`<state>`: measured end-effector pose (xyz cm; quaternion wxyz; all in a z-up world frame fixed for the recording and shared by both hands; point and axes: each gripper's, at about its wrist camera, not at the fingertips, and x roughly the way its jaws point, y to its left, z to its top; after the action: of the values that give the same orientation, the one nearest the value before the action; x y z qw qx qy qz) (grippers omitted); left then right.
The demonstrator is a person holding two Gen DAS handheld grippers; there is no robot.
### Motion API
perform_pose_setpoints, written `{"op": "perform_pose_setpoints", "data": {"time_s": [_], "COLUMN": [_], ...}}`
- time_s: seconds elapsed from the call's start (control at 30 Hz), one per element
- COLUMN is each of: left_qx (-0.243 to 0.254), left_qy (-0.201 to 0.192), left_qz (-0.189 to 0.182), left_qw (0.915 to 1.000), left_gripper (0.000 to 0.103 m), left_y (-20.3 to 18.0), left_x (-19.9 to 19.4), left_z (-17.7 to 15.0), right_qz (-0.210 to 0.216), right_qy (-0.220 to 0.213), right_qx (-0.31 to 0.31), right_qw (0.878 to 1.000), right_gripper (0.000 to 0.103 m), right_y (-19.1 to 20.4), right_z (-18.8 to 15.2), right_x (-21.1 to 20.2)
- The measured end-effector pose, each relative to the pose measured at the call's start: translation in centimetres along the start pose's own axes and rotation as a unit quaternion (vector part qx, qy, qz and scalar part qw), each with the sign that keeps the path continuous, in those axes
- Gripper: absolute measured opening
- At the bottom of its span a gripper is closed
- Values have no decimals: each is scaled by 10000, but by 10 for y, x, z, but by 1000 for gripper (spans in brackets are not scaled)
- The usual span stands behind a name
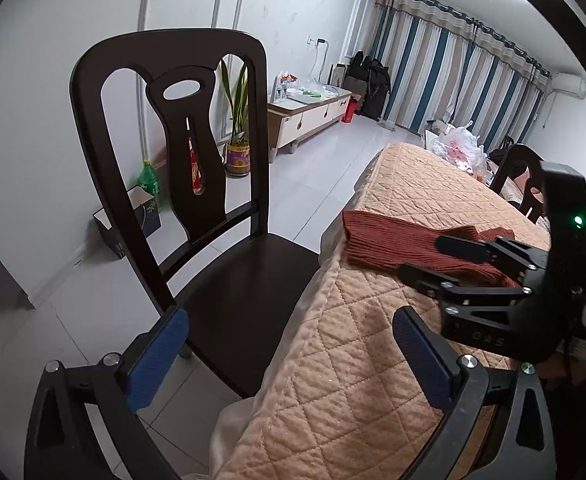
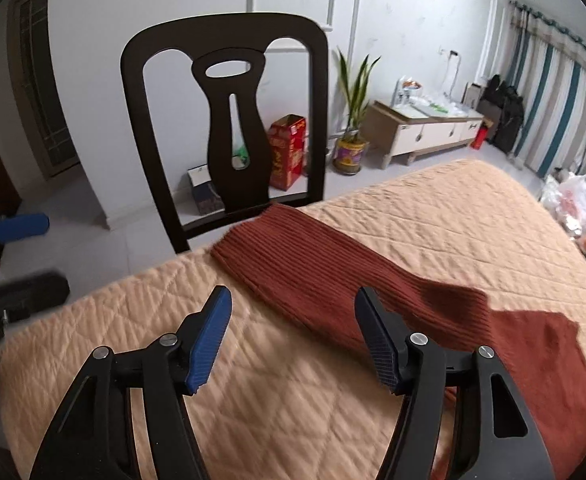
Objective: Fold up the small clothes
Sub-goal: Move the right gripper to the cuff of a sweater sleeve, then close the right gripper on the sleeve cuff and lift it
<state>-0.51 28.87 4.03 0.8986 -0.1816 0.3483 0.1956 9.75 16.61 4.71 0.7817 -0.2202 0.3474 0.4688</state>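
A rust-brown ribbed knit garment (image 2: 333,280) lies flat on the bench (image 2: 433,216), which is covered by a peach quilted cloth (image 1: 333,380). In the right wrist view the garment starts just ahead of the right tongs (image 2: 293,340) and runs from the bench's far edge, by the dark wooden chair (image 2: 229,120), back past the right-hand finger and on to the right, where it widens into a broader, smoother panel with a jagged upper edge. The narrow part has fine lengthwise ribs and a straight, hemmed end toward the chair; a soft crease crosses it where it meets the wider part. The right tongs are released, blue pads spread wide, hovering above the quilted cloth with nothing between them; whether the right-hand finger touches the knit cannot be told. The left tongs (image 1: 289,356) are likewise spread wide and empty, held over the bench's corner with the chair seat beyond their left finger. From there the garment lies ahead and to the right, partly under the right tongs' black fingers (image 1: 461,248).
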Motion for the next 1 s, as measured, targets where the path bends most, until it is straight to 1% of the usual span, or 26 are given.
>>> {"op": "perform_pose_setpoints", "data": {"time_s": [0.13, 0.23, 0.27, 0.37, 0.47, 0.53, 0.57, 0.6, 0.63, 0.7, 0.8, 0.93, 1.0], "left_qx": [-131, -246, -277, -356, -380, -425, -435, -437, -440, -424, -403, -327, -257], "left_qy": [57, 101, 118, 185, 184, 203, 215, 221, 223, 234, 240, 204, 189], "left_qz": [-46, 4, 0, -59, -14, -28, -48, -65, -70, -78, -120, -193, -228], "left_qw": [9999, 9996, 9995, 9992, 9991, 9989, 9988, 9988, 9988, 9988, 9988, 9991, 9992], "left_gripper": [103, 103, 103, 103, 103, 103, 103, 103, 103, 103, 103, 103, 103], "left_y": [8, 15, 16, 20, 21, 23, 23, 23, 22, 21, 18, 10, 4], "left_x": [3, 6, 7, 9, 9, 9, 9, 9, 9, 10, 10, 9, 9], "left_z": [0, 0, -1, -2, -1, 0, 1, 1, 1, 1, 3, 6, 8], "right_qz": [194, 181, 177, 116, 59, -30, -100, -146, -110, -122, -51, -62, -1], "right_qy": [100, 183, 195, 257, 254, 250, 249, 248, 247, 222, 183, 56, -7], "right_qx": [-5, -112, -147, -274, -296, -308, -312, -288, -236, -66, 143, 379, 537], "right_qw": [9998, 9996, 9995, 9992, 9992, 9992, 9992, 9992, 9994, 9997, 9997, 9992, 9986], "right_gripper": [65, 64, 63, 54, 54, 45, 34, 27, 27, 15, 12, 11, 11], "right_y": [3, 8, 10, 16, 18, 19, 19, 18, 17, 11, 3, -5, -11], "right_z": [4, 5, 6, 8, 13, 15, 16, 17, 17, 17, 16, 18, 19], "right_x": [9, 15, 17, 24, 27, 28, 29, 28, 29, 27, 24, 16, 9]}}
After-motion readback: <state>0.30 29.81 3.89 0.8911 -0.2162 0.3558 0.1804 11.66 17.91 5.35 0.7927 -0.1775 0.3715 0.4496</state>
